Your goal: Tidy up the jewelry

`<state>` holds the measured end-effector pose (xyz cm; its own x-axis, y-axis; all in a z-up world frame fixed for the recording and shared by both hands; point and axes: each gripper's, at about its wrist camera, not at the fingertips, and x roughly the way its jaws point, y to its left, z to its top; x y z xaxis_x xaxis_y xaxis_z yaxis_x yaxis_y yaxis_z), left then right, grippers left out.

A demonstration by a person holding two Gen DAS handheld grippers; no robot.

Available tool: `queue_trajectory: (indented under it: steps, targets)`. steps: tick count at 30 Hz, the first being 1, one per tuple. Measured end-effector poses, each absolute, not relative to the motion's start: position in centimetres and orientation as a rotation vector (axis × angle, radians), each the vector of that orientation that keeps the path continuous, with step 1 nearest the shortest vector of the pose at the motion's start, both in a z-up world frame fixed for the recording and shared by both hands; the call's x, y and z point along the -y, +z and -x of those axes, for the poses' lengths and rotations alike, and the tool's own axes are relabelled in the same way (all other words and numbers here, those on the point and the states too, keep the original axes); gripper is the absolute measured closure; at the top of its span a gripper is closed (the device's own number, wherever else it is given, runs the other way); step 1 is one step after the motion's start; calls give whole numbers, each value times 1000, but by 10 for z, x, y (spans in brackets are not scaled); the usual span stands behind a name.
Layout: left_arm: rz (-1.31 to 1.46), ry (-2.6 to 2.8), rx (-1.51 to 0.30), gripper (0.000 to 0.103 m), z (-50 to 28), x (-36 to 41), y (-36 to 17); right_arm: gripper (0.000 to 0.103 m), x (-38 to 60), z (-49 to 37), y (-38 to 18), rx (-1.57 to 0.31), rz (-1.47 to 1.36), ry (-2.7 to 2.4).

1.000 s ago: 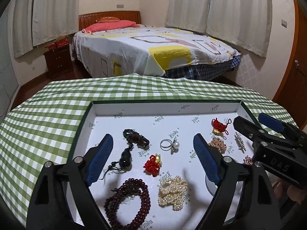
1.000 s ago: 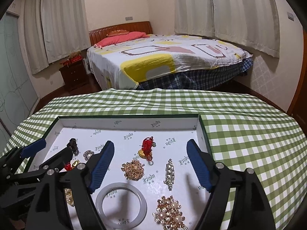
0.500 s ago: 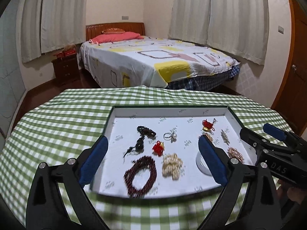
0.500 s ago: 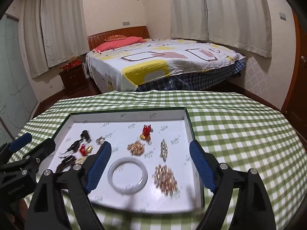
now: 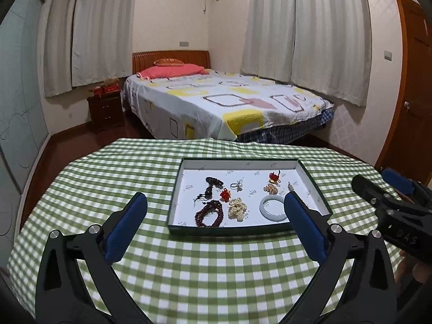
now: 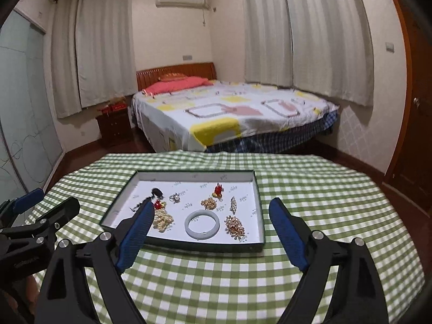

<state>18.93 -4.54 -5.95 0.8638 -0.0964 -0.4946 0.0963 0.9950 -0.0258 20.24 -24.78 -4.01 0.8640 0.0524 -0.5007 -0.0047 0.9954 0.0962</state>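
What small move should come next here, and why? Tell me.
Probably bring the right gripper forward and down toward the white bangle in the tray. Both grippers, whose jaws have just been opening, hang empty over the checked tablecloth, short of the tray, and the bangle lies nearest, clear of other pieces.

In the right wrist view, the blue left fingertip (image 6: 139, 225) of the right gripper (image 6: 213, 232) covered part of the pearl strand (image 6: 163, 221) and the tray (image 6: 189, 244)'s near-left corner, and the dark beads there were hidden. The left gripper (image 6: 29, 216) was cut off by that picture's left edge. The tiny ring (image 5: 237, 186) near the tray's middle was too small to read in detail.
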Motion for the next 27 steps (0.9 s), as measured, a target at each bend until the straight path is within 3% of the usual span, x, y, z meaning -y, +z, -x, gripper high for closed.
queue_trajectory:
  steps: [16,27]
  targets:
    - [37,-98,-422,4,-103,22,8,18,242,-123,20,-413,-58,12]
    - [31,-118,-393,4,-79,22,19,18,243,-104,32,-370,-55,13]
